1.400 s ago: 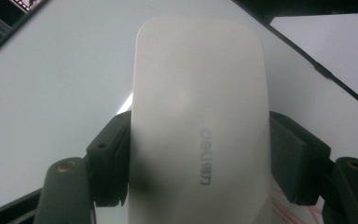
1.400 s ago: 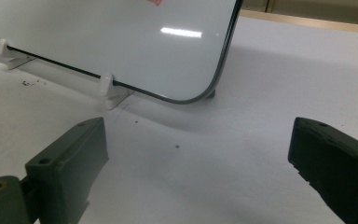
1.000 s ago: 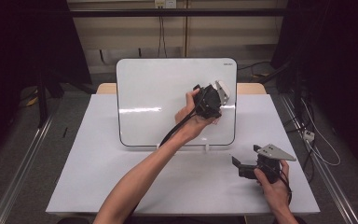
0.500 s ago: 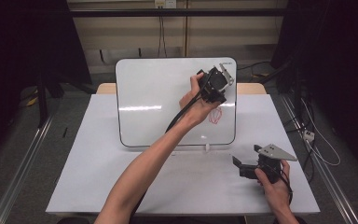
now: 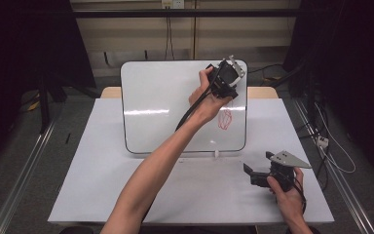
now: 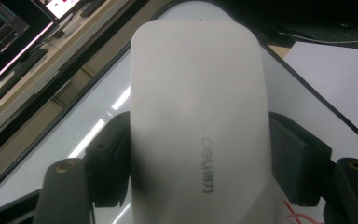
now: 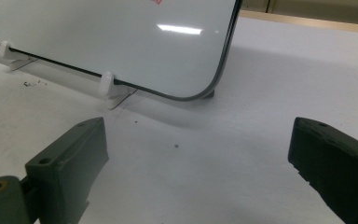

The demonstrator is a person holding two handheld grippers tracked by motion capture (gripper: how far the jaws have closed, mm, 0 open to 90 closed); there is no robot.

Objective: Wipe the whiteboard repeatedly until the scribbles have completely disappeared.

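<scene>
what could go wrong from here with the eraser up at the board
The left tool grips the eraser only at its sides, so hard pressing could twist it loose. The whiteboard leans on small clips; a push near its top edge might tip or slide it. The red scribble sits lower, so a swipe here would miss it.

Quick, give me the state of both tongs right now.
Left tongs: shut on the white eraser, held up at the whiteboard.
Right tongs: open, holding nothing, low over the table.
</scene>
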